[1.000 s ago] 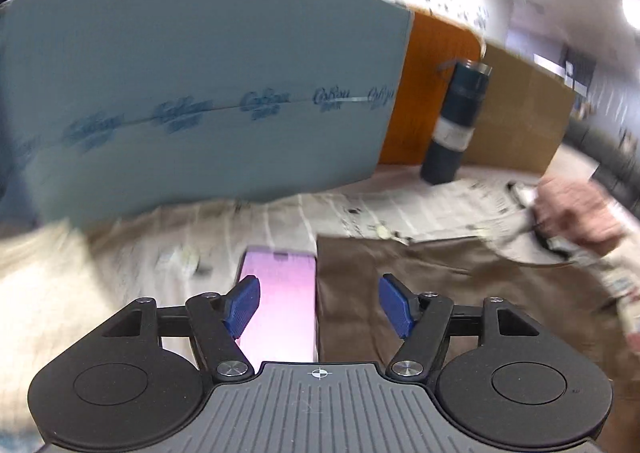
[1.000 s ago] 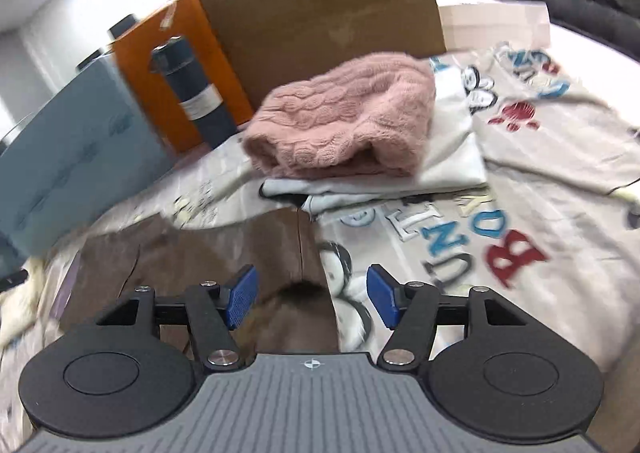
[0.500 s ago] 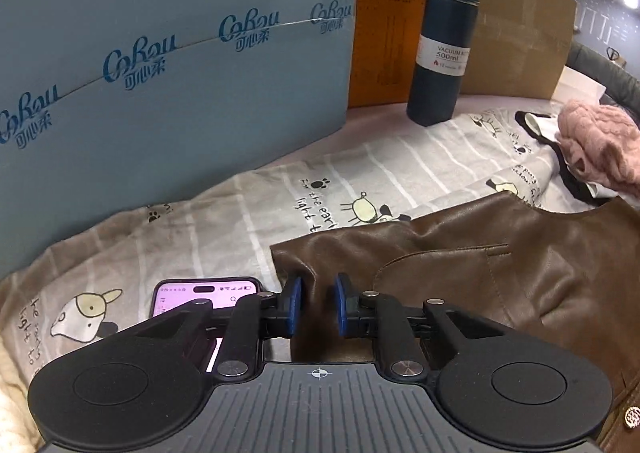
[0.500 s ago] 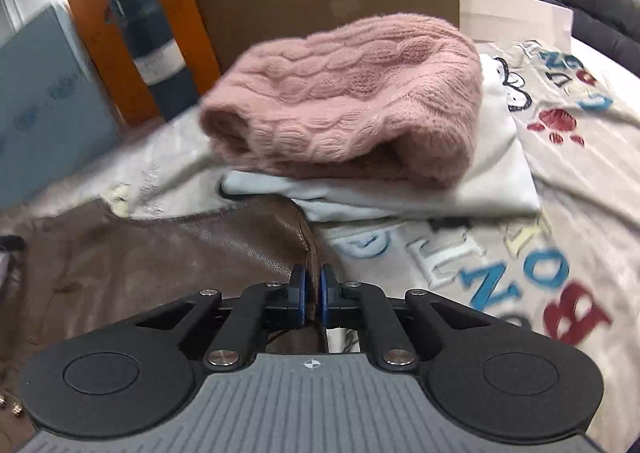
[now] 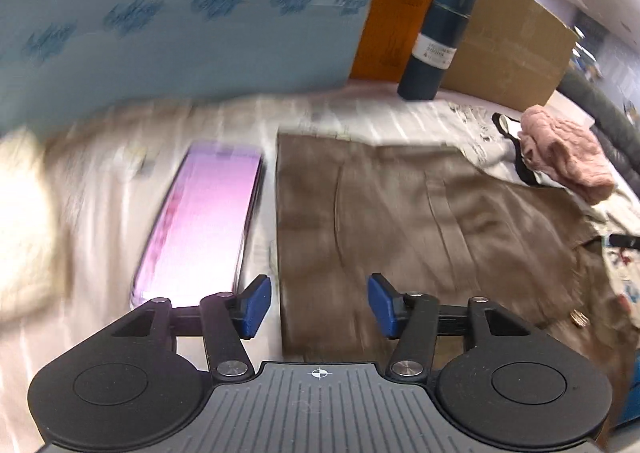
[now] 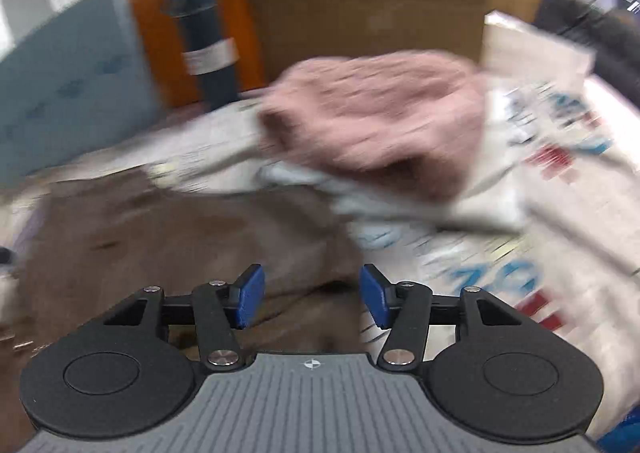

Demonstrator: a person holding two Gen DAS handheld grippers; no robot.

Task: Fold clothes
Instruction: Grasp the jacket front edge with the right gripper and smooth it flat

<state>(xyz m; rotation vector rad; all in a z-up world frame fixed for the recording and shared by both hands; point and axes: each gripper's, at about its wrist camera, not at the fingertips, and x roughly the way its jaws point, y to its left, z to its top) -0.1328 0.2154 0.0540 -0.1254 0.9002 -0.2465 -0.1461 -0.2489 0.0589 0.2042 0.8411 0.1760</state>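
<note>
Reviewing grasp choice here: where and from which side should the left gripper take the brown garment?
Probably the brown garment by its straight left edge beside the phone, from above. The edge lies flat and exposed between the opening left gripper pads.

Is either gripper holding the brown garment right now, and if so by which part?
Neither. The left gripper and right gripper are both opening over the brown garment; their pads press on nothing.
</note>
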